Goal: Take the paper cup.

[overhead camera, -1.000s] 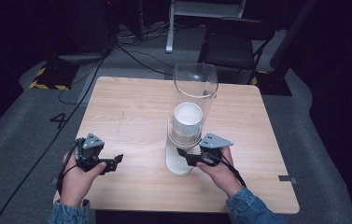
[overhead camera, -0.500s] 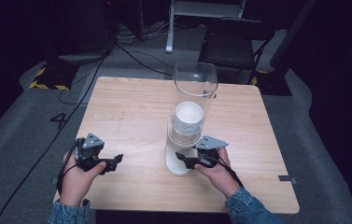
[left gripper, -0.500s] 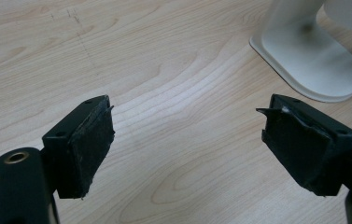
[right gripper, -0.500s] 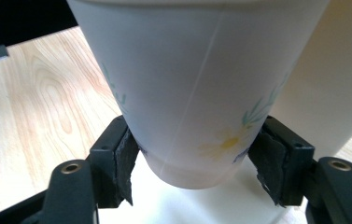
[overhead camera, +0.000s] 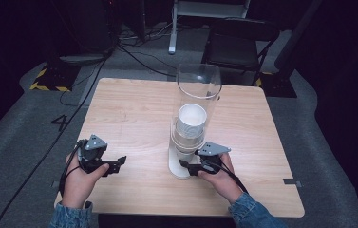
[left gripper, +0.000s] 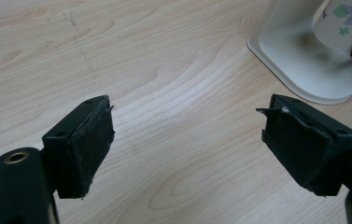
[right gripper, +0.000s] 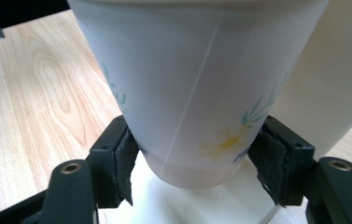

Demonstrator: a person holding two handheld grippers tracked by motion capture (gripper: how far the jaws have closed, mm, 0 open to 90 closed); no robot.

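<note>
A clear tube dispenser [overhead camera: 199,90] stands on a white base [overhead camera: 175,167] at the table's middle, with a stack of white paper cups [overhead camera: 192,121] inside. My right gripper [overhead camera: 186,167] is at the foot of the dispenser, shut on the lowest flower-printed cup [right gripper: 192,84]. Its pads [right gripper: 126,163] press both sides near the cup's bottom, just above the base [right gripper: 173,205]. My left gripper [overhead camera: 119,162] rests low over the table at the left, open with nothing between its pads [left gripper: 92,140]. The left gripper view catches the base [left gripper: 304,70] and that cup [left gripper: 346,18] at its top right.
The wooden table [overhead camera: 134,114] has bare room to the left of and behind the dispenser. Beyond its far edge stand a dark chair [overhead camera: 236,47] and cables on the grey floor [overhead camera: 134,52].
My right gripper has eased slightly left and toward me at the dispenser's foot, still holding the cup. The left gripper has not moved.
</note>
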